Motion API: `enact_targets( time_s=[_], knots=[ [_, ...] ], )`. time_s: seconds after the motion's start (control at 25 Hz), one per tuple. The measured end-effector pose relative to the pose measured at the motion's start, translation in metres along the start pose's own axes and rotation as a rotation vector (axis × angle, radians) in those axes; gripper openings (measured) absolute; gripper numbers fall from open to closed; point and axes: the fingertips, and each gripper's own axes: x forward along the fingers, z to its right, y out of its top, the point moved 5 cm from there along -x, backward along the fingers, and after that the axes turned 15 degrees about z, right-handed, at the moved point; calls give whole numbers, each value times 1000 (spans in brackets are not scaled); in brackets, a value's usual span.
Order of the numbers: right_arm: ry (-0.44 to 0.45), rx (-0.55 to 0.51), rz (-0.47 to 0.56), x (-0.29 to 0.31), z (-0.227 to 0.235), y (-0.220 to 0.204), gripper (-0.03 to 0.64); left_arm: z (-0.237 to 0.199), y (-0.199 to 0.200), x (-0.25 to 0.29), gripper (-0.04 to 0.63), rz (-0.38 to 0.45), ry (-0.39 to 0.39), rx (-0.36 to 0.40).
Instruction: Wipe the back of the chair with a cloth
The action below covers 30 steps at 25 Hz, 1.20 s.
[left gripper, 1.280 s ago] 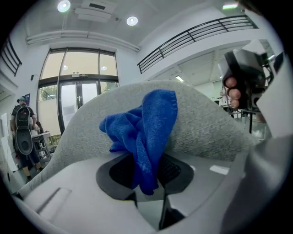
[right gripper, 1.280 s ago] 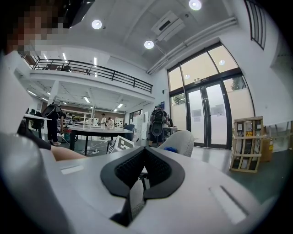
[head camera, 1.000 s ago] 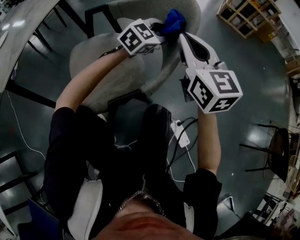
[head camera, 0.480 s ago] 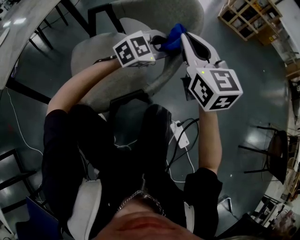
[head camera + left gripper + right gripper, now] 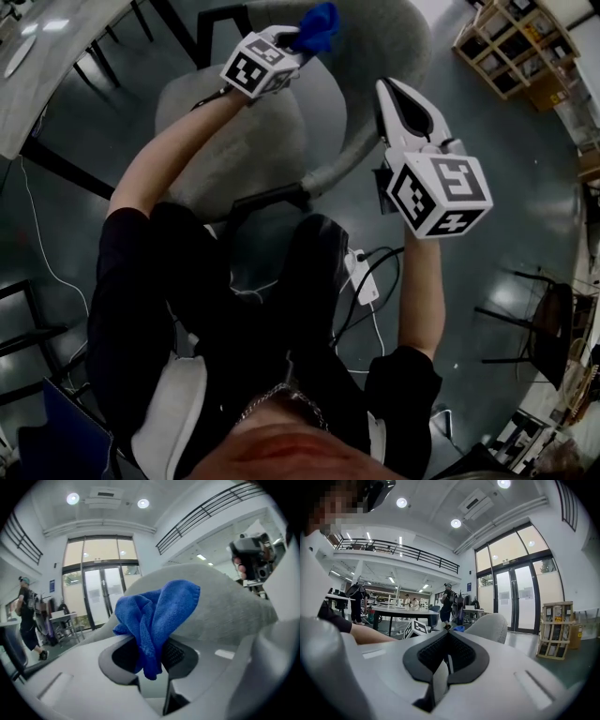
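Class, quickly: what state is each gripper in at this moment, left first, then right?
Left gripper: closed, holding the blue cloth.
Right gripper: closed, with nothing between its jaws.

It was a big open-plan office or lab hall: tall glass doors [image 5: 518, 604], a railed mezzanine [image 5: 408, 552], ceiling lights [image 5: 456, 523], a long desk [image 5: 398, 611] with people [image 5: 446, 603] beside it, wooden shelves [image 5: 511, 42], and a polished dark floor [image 5: 497, 178].

Glossy dark floor [image 5: 487, 141], glass doors [image 5: 518, 599], perhaps shelving [image 5: 511, 47]
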Motion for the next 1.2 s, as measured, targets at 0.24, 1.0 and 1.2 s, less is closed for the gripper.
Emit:
enact_targets(
  time_s=[0.24,1.0,1.2],
  knots=[
    [-3,-9,-15,1,-1,-4,3,-86,-39,-21,112,-58,351,-51],
    [-19,-3,-45,2,1,-14,3,-99,-69,18,112,-153,344,-114],
    [-20,-3,-50,5,1,-17,3,-60,-54,48,112,-120,227,-103]
  ],
)
